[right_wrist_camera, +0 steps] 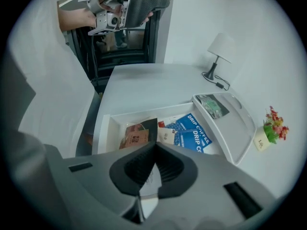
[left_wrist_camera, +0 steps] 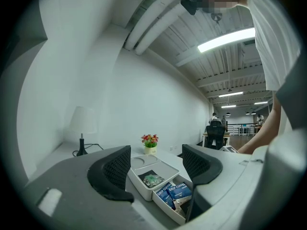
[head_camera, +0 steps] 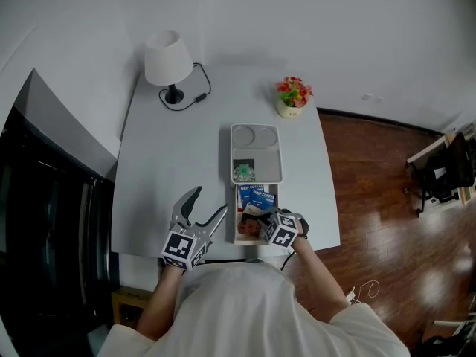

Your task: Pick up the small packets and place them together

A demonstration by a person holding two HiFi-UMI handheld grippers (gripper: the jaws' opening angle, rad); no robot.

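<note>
A white box [head_camera: 236, 214] near the table's front edge holds several small packets: blue drip coffee packets [head_camera: 253, 195] [right_wrist_camera: 194, 133] and a brown packet [right_wrist_camera: 134, 137]. Beyond it lies a white tray [head_camera: 264, 158] with a green packet [head_camera: 244, 172] [right_wrist_camera: 213, 105] in it. My right gripper [head_camera: 262, 218] is over the near end of the box, its jaws [right_wrist_camera: 156, 147] closed on a thin white packet [right_wrist_camera: 149, 176]. My left gripper [head_camera: 210, 199] [left_wrist_camera: 158, 164] stands open and empty, left of the box, raised above the table.
A white lamp [head_camera: 167, 58] with its cable stands at the table's far left, and a small pot of flowers [head_camera: 294, 95] at the far right. A dark cabinet runs along the table's left side. Wooden floor lies to the right.
</note>
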